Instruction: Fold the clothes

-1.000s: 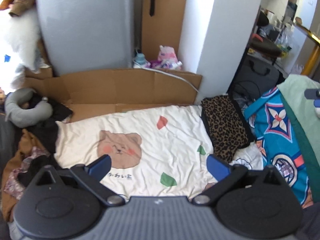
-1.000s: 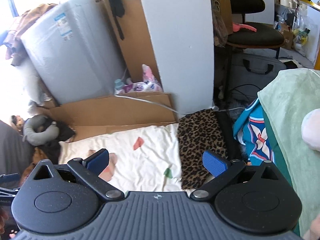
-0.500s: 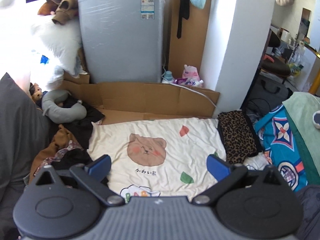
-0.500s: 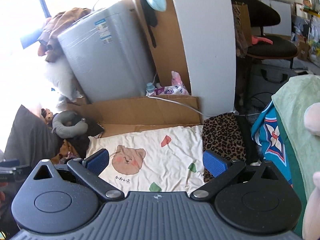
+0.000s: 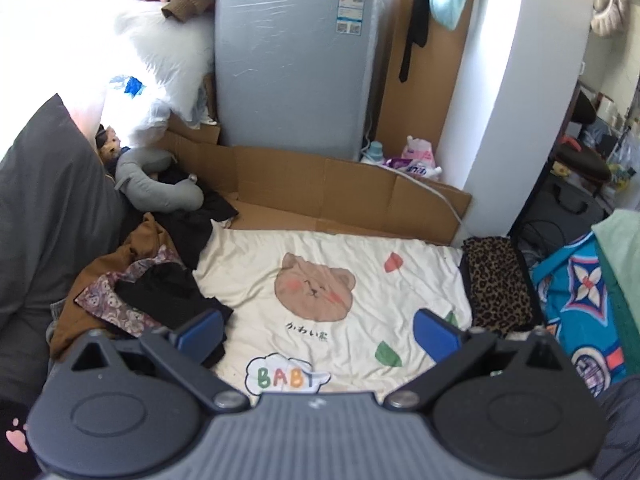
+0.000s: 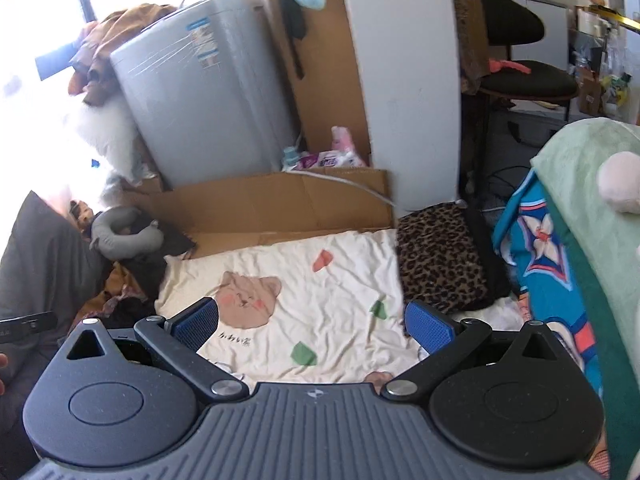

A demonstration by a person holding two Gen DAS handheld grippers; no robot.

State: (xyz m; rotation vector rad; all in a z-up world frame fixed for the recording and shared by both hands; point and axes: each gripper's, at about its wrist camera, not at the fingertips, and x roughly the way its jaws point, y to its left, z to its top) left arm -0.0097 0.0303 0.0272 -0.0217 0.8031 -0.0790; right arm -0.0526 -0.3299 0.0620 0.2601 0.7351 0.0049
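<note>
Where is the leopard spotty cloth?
The leopard-print cloth lies at the right edge of the cream bear sheet, just left of the blue patterned fabric, in front of the white pillar in both views.

Grey washing machine (image 5: 294,60); cardboard sheet (image 5: 340,196), perhaps neck pillow (image 5: 156,188)

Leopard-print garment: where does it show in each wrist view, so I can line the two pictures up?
Left wrist: leopard-print garment lies right of centre, against the right edge of the cream bear-print sheet.
Right wrist: leopard-print garment lies right of centre, beside the cream bear-print sheet.
Shared landmark: the grey washing machine behind the cardboard.
</note>
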